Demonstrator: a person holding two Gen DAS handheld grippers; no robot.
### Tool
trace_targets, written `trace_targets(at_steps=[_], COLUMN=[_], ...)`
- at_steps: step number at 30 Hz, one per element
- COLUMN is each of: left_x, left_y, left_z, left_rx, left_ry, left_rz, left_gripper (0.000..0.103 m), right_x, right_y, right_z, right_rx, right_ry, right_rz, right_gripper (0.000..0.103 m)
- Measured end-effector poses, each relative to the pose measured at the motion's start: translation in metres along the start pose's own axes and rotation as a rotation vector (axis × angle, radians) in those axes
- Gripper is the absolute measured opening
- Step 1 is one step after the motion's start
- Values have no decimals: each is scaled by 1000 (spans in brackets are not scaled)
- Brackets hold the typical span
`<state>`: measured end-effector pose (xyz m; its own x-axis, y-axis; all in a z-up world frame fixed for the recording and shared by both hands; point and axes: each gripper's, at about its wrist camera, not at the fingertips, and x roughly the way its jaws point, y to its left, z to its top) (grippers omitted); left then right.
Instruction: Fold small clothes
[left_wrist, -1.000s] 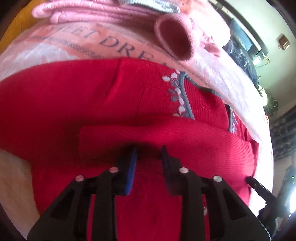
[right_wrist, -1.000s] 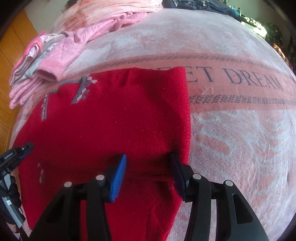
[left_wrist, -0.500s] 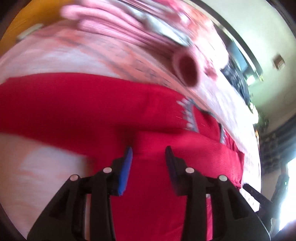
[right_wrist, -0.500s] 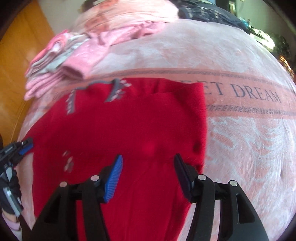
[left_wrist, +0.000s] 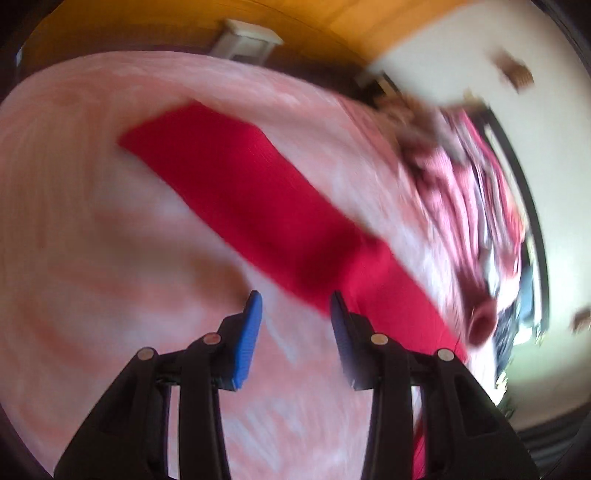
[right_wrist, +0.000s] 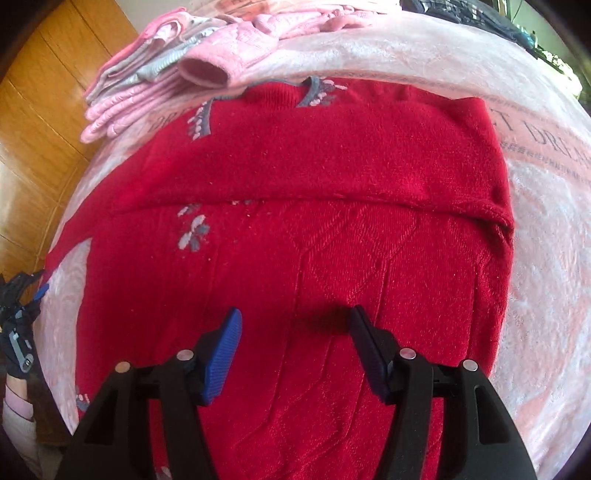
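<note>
A small red knit sweater with grey and white flower trim lies on the pink blanket, its right sleeve folded across the chest. My right gripper hovers open over the sweater's lower middle, holding nothing. In the blurred left wrist view the sweater's other sleeve stretches out straight across the blanket. My left gripper is open just short of that sleeve's near edge, empty. The left gripper also shows at the far left edge of the right wrist view, beside the sweater's left sleeve.
A pile of pink and grey clothes lies behind the sweater's collar, one pink cuff nearest it. The pink blanket carries printed letters. Wooden wall panels stand left. A white stool stands beyond the bed.
My left gripper has swung left off the sweater's body to the outstretched left sleeve, its view blurred. My right gripper has pulled back over the sweater; the right sleeve lies folded across it.
</note>
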<state>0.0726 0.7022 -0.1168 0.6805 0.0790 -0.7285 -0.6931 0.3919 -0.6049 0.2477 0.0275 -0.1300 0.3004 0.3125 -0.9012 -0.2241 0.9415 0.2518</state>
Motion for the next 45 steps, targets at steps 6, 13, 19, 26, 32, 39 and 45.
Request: trace_targets(at_steps=[6, 13, 19, 26, 32, 39, 45], left_x=[20, 35, 21, 8, 22, 40, 49], left_y=[33, 31, 13, -75, -151, -223, -285], left_z=[35, 69, 70, 37, -10, -88, -170], left_rx=[-116, -114, -19, 202, 341, 497, 636], left_ry=[-68, -128, -168, -167, -93, 18, 112], left_rz=[-48, -27, -33, -122, -203, -296, -397], left_gripper=[29, 13, 5, 4, 4, 4, 4], right_x=[7, 11, 10, -6, -14, -17, -14], right_y=[3, 10, 8, 5, -11, -32, -37], right_z=[0, -1, -2, -10, -16, -20, -22], right_rx=[-6, -38, -28, -27, -13, 13, 8], right_ry=[-6, -15, -26, -51, -52, -68, -84], right_rz=[-20, -45, -31, -52, -53, -15, 5], right_gripper=[63, 68, 69, 67, 67, 67, 67])
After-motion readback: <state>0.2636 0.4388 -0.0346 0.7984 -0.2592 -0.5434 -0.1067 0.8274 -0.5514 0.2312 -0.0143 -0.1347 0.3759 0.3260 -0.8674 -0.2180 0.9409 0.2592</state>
